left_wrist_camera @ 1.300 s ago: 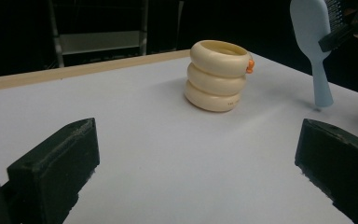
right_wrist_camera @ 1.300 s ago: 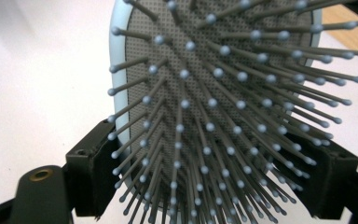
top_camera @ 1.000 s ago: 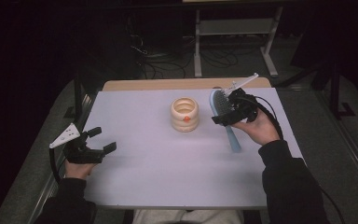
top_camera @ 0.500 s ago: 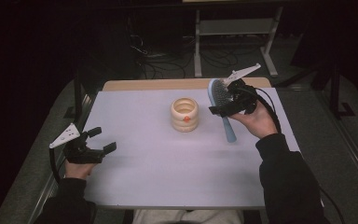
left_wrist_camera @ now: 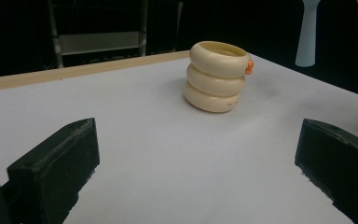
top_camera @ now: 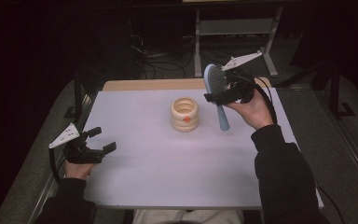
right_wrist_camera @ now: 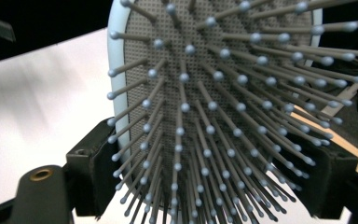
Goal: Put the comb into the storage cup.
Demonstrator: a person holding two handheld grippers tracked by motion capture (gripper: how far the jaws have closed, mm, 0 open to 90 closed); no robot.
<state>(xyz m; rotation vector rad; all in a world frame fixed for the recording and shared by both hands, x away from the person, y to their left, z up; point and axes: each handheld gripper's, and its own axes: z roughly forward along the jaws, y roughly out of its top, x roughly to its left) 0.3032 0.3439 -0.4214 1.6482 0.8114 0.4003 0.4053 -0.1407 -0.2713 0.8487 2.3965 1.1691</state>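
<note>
Right tongs (top_camera: pixel 214 96) grip hairbrush (top_camera: pixel 216 88) (airborne) beside cup (top_camera: pixel 184 114).

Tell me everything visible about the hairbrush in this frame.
The hairbrush is pale blue plastic with a grey perforated pad of ball-tipped grey bristles. The right gripper is shut on the sides of its head and holds it clear of the table, nearly upright, head up and handle hanging down, right of the cream ring stack.
</note>
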